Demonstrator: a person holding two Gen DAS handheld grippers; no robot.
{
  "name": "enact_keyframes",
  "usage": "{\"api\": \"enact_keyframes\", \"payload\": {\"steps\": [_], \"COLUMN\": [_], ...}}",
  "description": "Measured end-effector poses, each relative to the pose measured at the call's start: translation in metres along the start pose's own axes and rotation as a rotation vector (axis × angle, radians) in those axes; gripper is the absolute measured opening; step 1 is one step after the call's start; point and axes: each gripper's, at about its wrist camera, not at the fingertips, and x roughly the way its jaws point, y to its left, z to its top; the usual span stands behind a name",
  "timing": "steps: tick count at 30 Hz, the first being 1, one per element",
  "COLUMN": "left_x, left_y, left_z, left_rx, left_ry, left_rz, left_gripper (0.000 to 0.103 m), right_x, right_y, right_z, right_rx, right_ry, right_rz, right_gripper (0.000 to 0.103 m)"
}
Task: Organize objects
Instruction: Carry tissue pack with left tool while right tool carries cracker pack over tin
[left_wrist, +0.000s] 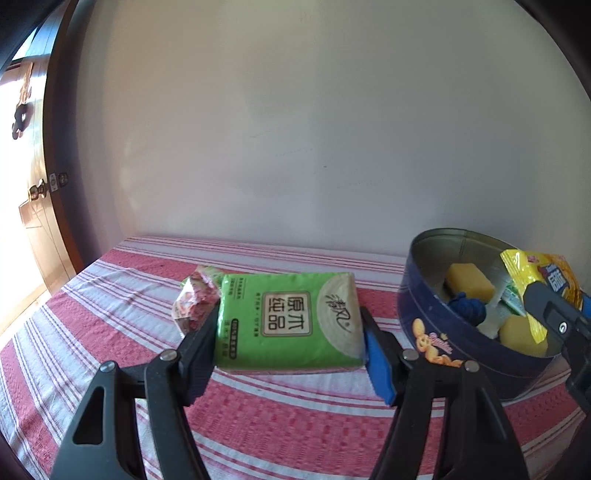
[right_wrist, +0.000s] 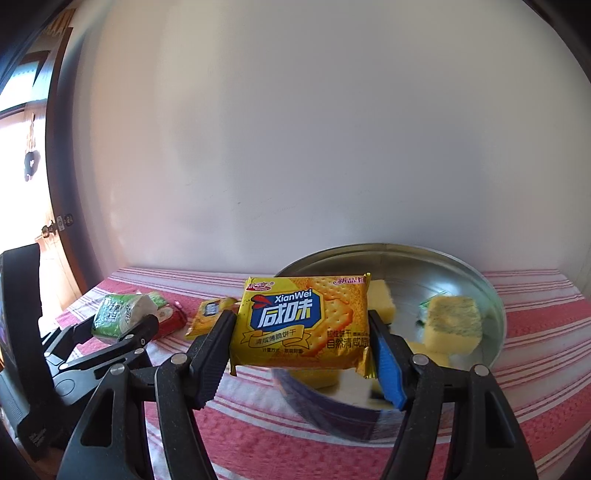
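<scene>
Left gripper (left_wrist: 290, 332) clamps the tissue pack (left_wrist: 290, 319) above the counter (left_wrist: 295, 413); right gripper (right_wrist: 301, 338) clamps the cracker pack (right_wrist: 303, 321) over the tin (right_wrist: 495, 302). Slick wrappers might slip, missing the crowded tin.

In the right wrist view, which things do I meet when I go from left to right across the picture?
Left gripper with green tissue pack → small yellow packet on the cloth → yellow cracker pack in the right gripper → yellow sponge inside the round tin.
</scene>
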Motion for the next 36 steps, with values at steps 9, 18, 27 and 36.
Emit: {"api": "enact_keyframes", "payload": {"steps": [9,18,27,36], "left_x": [-0.003,0.000,0.003,0.013], "left_y": [-0.034,-0.071,-0.102,-0.124], "left_z": [0.010,0.019,0.027,0.032], "left_rx": [0.026,0.063,0.095,0.117], "left_ry": [-0.022,-0.032,-0.044,-0.040], "left_rz": [-0.048,-0.098,-0.145,-0.169], "left_gripper": [0.070,0.070,0.070,0.070], "right_x": [-0.003,0.000,0.007,0.025], "right_y": [-0.028,-0.054,-0.071,-0.072], "right_z": [0.005,0.009,0.010,0.012], "right_rx": [0.026,0.034,0.074,0.081], "right_ry": [-0.014,-0.032,-0.025,-0.005], "right_rz": [-0.051,-0.133,-0.183,-0.222], "right_gripper": [0.071,0.071,0.071,0.071]}}
